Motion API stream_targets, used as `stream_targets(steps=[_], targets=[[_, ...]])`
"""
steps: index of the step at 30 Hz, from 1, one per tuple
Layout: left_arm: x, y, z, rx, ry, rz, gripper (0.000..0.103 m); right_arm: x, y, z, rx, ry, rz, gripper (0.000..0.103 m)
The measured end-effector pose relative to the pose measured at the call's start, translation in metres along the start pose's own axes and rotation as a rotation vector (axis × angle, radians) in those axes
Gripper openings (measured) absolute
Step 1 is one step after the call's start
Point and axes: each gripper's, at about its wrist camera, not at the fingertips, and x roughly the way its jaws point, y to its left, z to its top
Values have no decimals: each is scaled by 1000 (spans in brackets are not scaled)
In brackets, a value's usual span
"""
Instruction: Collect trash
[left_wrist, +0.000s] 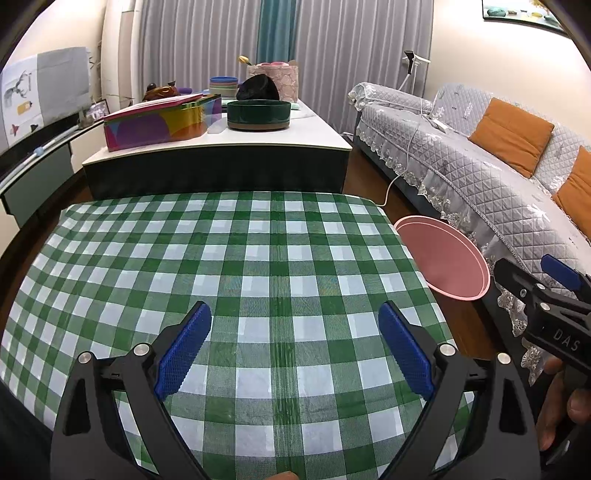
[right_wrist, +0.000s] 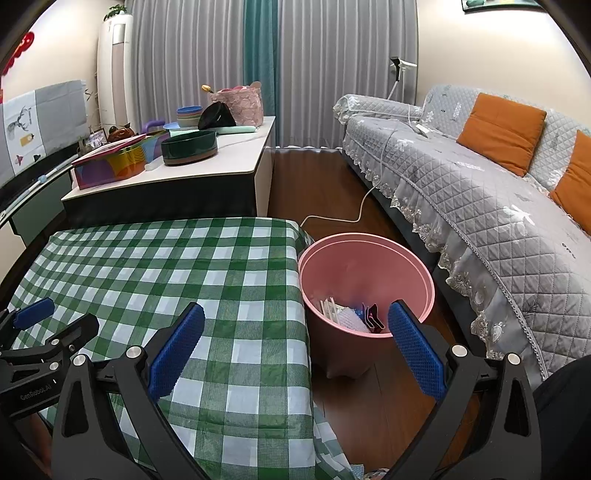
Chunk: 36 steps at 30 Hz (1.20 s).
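1. Your left gripper (left_wrist: 294, 314) has matt black plastic arms and blue pads (left_wrist: 183, 350) with a rough, dimpled face.
2. The checked tablecloth (left_wrist: 258, 258) at 12 o'clock looks finely woven.
3. The pink bin (right_wrist: 369, 266) at your right gripper's 12 o'clock is smooth plastic.
4. The sofa cover (right_wrist: 480, 206) at 2 o'clock is quilted cloth, lace-edged.

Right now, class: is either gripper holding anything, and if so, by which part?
Nothing is held. The left gripper and the right gripper are both open and empty; the trash lies in the pink bin.
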Motion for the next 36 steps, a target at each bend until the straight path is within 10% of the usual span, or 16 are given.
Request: stream_targets(steps=[36], targets=[[4, 2, -3, -19, 19, 2, 93, 0, -1, 1, 4, 1, -1, 98]])
